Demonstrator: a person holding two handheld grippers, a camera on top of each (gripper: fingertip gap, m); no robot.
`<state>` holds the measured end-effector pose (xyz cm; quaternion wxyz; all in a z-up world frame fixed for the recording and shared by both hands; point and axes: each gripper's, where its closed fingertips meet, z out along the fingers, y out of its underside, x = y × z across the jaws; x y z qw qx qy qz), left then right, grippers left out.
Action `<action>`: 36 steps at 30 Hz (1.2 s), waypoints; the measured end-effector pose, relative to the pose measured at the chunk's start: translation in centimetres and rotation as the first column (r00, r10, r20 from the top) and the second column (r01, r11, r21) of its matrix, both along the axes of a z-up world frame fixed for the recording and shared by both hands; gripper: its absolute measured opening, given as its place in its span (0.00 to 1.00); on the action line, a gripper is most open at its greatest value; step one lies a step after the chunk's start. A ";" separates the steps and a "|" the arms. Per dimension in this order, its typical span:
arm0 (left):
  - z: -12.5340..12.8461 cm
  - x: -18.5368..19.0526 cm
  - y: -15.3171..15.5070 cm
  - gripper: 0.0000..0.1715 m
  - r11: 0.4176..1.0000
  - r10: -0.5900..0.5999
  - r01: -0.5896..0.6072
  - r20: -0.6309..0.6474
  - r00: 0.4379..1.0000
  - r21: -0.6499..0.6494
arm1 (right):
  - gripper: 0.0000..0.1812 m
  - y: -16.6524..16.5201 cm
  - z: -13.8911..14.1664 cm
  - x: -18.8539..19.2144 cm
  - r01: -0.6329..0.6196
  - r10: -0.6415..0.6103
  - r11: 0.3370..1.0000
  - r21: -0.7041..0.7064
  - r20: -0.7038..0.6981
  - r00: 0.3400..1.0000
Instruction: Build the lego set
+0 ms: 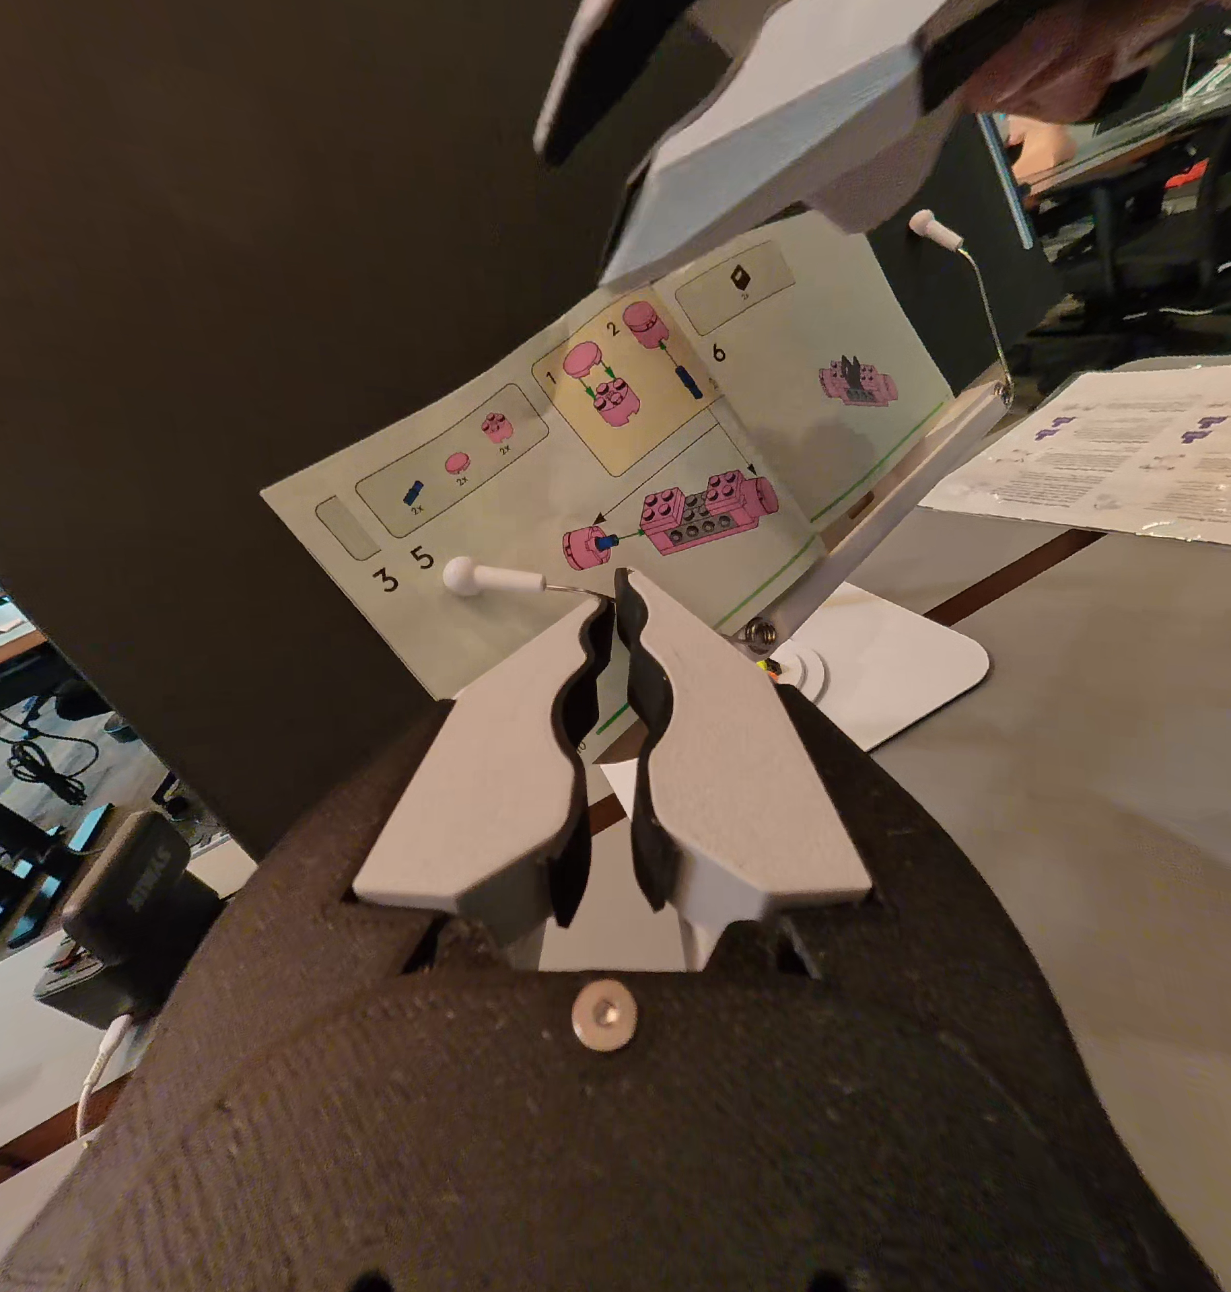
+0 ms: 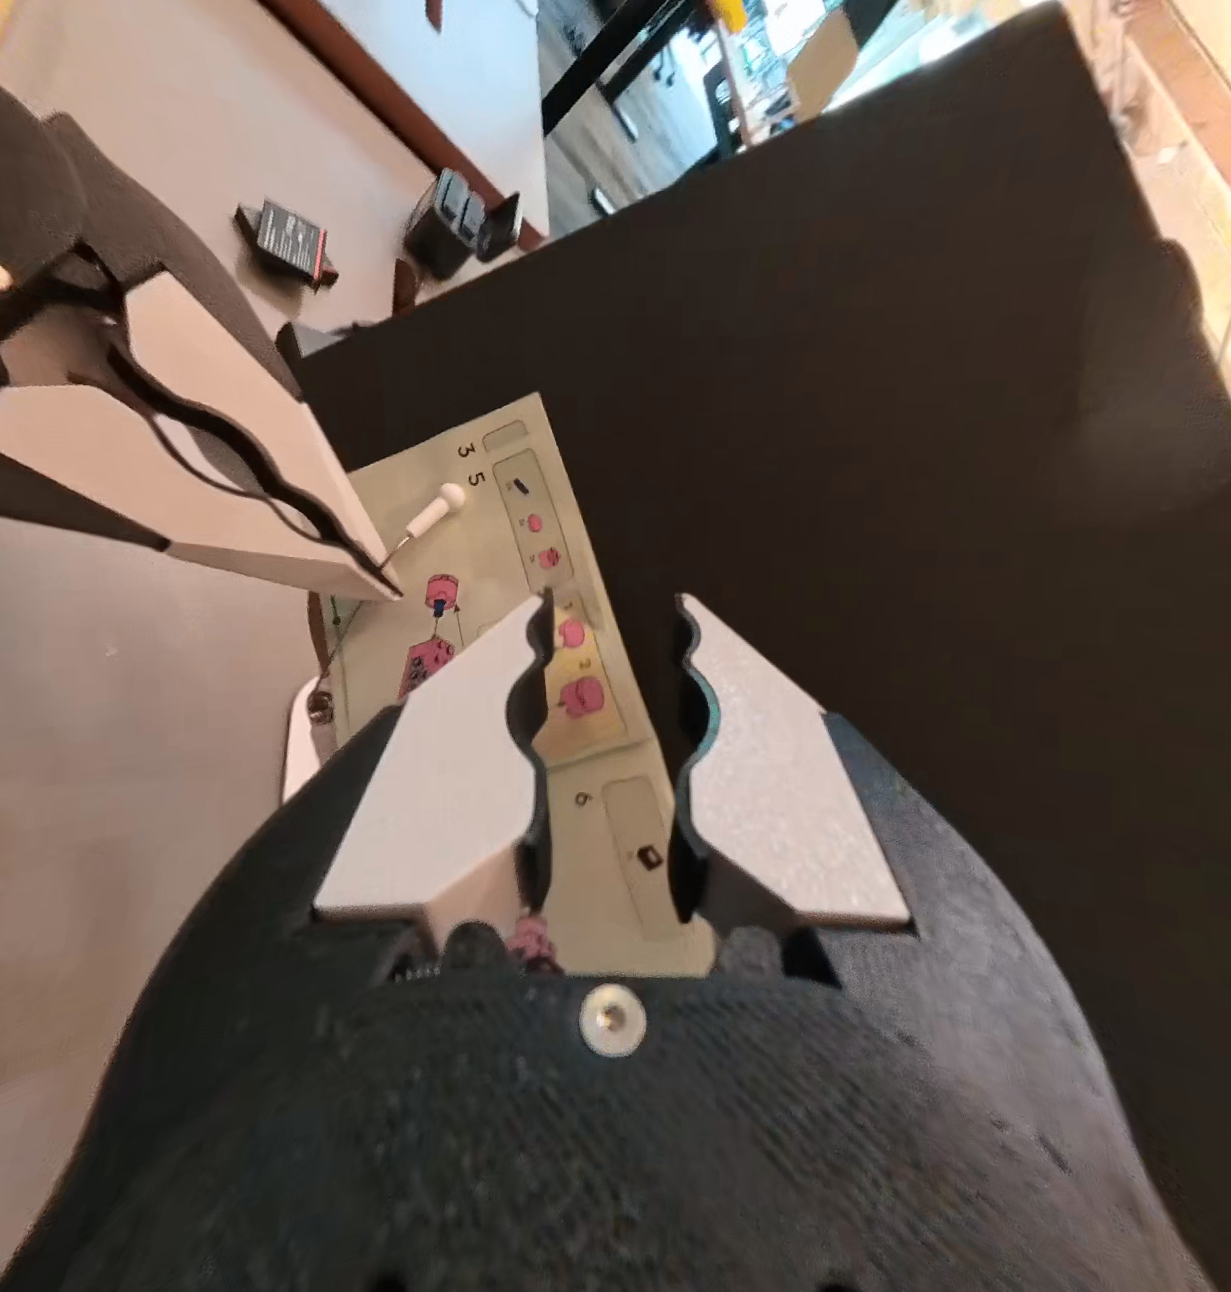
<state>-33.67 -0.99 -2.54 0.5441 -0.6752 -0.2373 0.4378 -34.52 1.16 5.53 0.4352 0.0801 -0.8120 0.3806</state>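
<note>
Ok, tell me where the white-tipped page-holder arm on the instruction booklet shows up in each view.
Left wrist view: the white-tipped page-holder arm lies lower centre, just above the left gripper.
Right wrist view: the arm sits left of centre, off the left gripper's tips.
Shared landmark: the instruction booklet.

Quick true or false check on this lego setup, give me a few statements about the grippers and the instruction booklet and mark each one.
1. The instruction booklet stands open on a white stand. True.
2. The left gripper is wide open. False: its jaws are closed, apparently on the wire of the stand's white-tipped page holder.
3. The right gripper is open. True.
4. The booklet's drawings show a green model. False: the drawn bricks are mostly pink.
5. A black panel stands behind the booklet. True.
</note>
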 end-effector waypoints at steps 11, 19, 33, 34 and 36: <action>0.3 0.3 0.1 0.00 0.999 0.009 -0.011 -0.034 0.999 -0.047 | 0.07 1.9 -6.0 -1.1 0.045 -0.054 0.993 0.105 0.080 0.995; 0.1 0.1 0.0 0.00 1.000 -0.016 0.016 0.022 1.000 0.009 | 0.07 0.9 -6.2 -1.3 0.037 -0.045 0.994 0.099 0.078 0.996; 13.3 7.2 -3.4 0.06 0.964 -0.018 0.094 -0.294 0.956 0.247 | 0.24 6.5 -0.3 13.8 0.288 -0.197 0.940 -0.184 0.398 0.896; 14.3 8.2 -3.6 0.06 0.951 -0.037 0.124 -0.294 0.955 0.284 | 0.24 6.7 0.0 15.5 0.299 -0.198 0.930 -0.216 0.392 0.898; 15.4 10.2 -3.7 0.06 0.920 -0.085 0.182 -0.277 0.957 0.346 | 0.24 7.0 0.7 18.8 0.319 -0.183 0.892 -0.319 0.391 0.902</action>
